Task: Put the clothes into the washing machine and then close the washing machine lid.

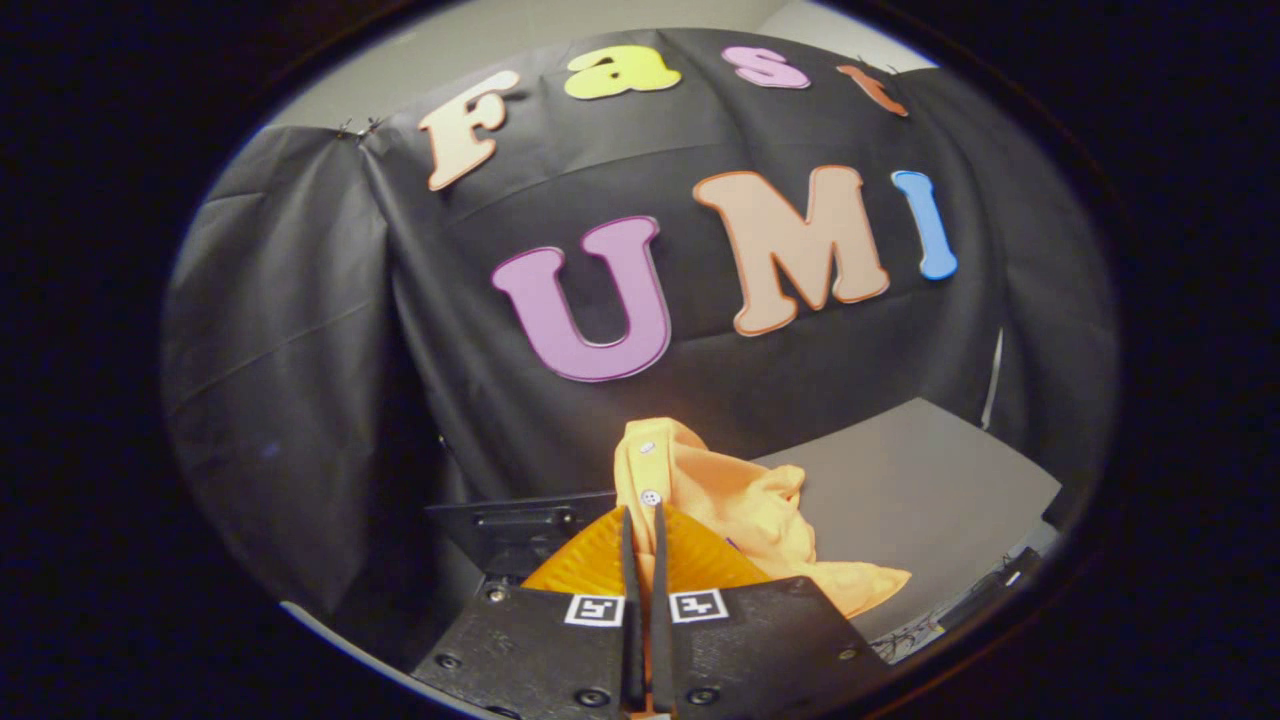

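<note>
An orange shirt (745,500) with small white buttons hangs bunched from my gripper (642,520), lifted above the grey tabletop (930,490). Both fingers are pressed together on a fold of the fabric, near a button on its placket. The rest of the cloth droops ahead of and to the right of the fingers. A dark flat panel (520,525), maybe part of the washing machine, sits just beyond the fingers on the left; I cannot tell what it is.
The black cloth wall stands close behind the table. Cables (985,590) lie at the table's right front edge.
</note>
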Motion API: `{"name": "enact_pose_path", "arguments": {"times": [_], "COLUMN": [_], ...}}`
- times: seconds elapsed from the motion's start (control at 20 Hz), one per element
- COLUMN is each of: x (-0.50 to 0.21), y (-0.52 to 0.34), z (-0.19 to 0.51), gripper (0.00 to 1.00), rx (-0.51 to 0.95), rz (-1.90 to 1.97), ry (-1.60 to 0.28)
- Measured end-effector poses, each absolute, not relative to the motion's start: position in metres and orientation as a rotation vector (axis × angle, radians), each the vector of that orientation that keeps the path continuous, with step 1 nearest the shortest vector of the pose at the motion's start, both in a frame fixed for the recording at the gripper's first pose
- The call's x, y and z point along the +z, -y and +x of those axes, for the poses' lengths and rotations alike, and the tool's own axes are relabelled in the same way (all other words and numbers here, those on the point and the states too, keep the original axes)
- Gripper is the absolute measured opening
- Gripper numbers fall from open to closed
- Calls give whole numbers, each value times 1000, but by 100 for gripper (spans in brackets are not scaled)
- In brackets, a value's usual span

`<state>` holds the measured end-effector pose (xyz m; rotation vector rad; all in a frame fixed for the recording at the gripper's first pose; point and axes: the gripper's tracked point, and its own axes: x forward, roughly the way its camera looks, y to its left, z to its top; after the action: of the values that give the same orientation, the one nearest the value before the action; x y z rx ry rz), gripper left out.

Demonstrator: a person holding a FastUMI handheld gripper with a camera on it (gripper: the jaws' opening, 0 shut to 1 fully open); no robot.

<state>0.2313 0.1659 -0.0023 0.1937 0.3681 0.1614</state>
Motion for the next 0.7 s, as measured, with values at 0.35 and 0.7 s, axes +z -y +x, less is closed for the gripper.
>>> {"name": "enact_pose_path", "arguments": {"times": [0.35, 0.7], "x": [-26, -82], "y": [-255, -326], "z": [235, 237], "gripper": [3, 3], "rx": [259, 309], "rz": [116, 130], "ry": [-364, -403]}}
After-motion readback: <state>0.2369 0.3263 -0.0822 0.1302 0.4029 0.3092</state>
